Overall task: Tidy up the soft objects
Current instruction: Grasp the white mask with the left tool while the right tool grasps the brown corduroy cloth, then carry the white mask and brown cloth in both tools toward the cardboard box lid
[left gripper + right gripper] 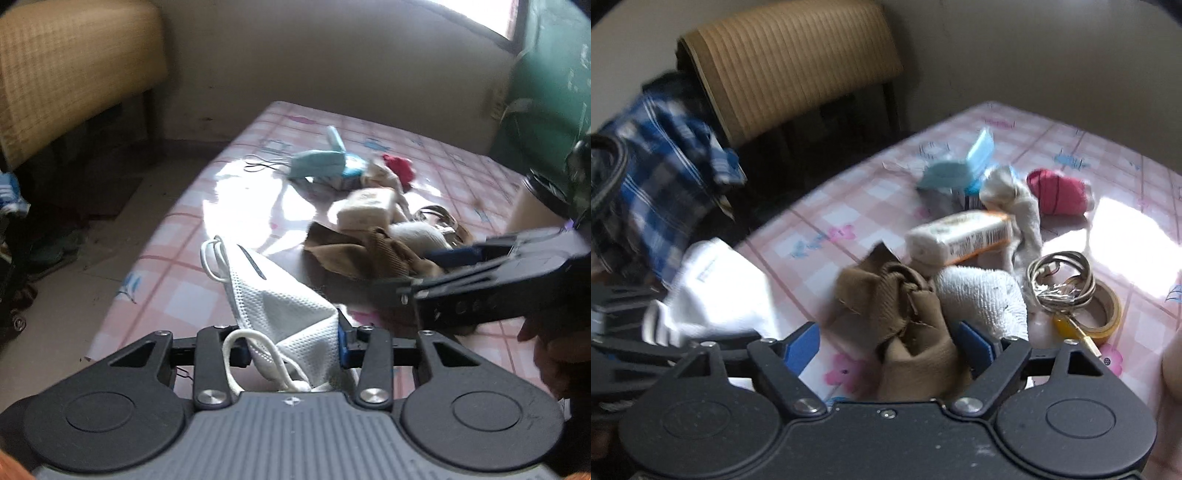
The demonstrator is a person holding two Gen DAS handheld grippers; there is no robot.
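- The white face mask [284, 314] sits clenched between the jaws of the left gripper [291, 349], lifted off the pink checked worktop [177, 266]; its ear loops [218, 254] hang loose at both ends.
- In the right wrist view the same mask shows as a bright white shape at the left edge [720, 291].
- The right gripper [886, 341] has its jaws spread wide around the brown cloth [908, 321]; the blue pads do not clearly press on it, so it is released, not gripping.
- The brown cloth lies crumpled on the worktop, touching a white towel [979, 295] on its right.
- Behind them lies a wrapped white roll with an orange label [964, 236], a grey-white rag [1015, 199] and a red bundle [1060, 192].
- A blue mask [949, 173] rests further back.
- Right of the towel are a coiled cable [1063, 277] and a ring of tape [1108, 306].
- A blue plaid cloth [657, 184] and a woven tan chair [798, 62] stand beyond the worktop.
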